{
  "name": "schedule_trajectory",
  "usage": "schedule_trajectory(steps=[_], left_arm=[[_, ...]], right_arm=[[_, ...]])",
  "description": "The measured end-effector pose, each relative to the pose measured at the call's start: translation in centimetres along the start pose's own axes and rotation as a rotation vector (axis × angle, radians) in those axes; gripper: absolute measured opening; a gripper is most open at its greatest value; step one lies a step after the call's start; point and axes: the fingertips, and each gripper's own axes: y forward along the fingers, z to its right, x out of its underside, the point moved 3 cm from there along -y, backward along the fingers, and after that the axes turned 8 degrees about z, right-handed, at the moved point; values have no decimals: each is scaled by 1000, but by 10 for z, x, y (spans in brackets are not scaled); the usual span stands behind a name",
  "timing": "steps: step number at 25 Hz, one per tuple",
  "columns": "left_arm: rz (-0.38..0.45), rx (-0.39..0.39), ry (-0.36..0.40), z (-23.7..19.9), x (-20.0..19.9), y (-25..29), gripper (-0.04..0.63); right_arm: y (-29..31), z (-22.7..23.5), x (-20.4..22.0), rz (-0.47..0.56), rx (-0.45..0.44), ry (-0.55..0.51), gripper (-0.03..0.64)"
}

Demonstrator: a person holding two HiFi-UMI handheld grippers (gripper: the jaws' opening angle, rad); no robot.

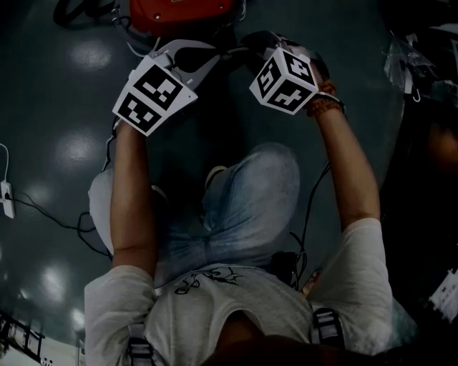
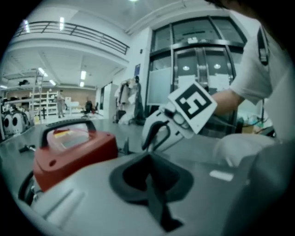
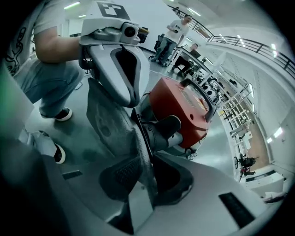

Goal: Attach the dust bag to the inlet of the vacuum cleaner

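Observation:
The red vacuum cleaner [image 1: 179, 13] stands on the dark floor in front of the kneeling person. Its black inlet tube [image 3: 165, 130] sticks out of the red body [image 3: 184, 106]. A grey dust bag sheet [image 3: 108, 120] stands on edge just left of the tube. My right gripper [image 3: 145, 173] is shut on the sheet's lower edge. Above the sheet is my left gripper [image 3: 115, 64], and its jaws look shut in its own view [image 2: 148, 177]. I cannot make out whether they pinch anything. That view shows the vacuum [image 2: 73, 154] at left and the right gripper [image 2: 159, 133] ahead.
The person's bent knee in jeans [image 1: 247, 204] is right behind both grippers, with a shoe [image 3: 60, 114] on the floor. Cables [image 1: 50, 214] and a power strip [image 1: 6, 199] lie at left. A dark cluttered stand [image 1: 422, 57] is at right. People and racks are far off.

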Motion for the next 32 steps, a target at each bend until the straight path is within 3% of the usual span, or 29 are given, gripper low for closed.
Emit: schedule_trajectory(steps=[3, 5, 7, 12, 15, 17, 21, 26, 32], left_arm=[[-38, 29, 10, 6, 1, 0, 10], [-73, 65, 10, 12, 1, -2, 79], [-128, 90, 23, 18, 3, -4, 191], [-211, -24, 87, 11, 13, 7, 241], [-236, -89, 149, 8, 16, 18, 234], [-249, -109, 180, 8, 17, 22, 128], [-229, -112, 165, 6, 16, 21, 43], [-197, -119, 166, 2, 17, 18, 32], [-196, -154, 268, 0, 13, 26, 38]], right_arm=[[0, 0, 0, 11, 0, 17, 74], [0, 1, 1, 16, 4, 27, 74], [1, 1, 2, 18, 4, 30, 74], [1, 0, 2, 20, 9, 32, 74], [0, 0, 2, 20, 17, 34, 74], [-1, -1, 2, 21, 19, 33, 74], [-4, -3, 2, 21, 21, 14, 72], [-2, -1, -1, 2, 18, -41, 72], [-2, -3, 9, 55, 16, 95, 69]])
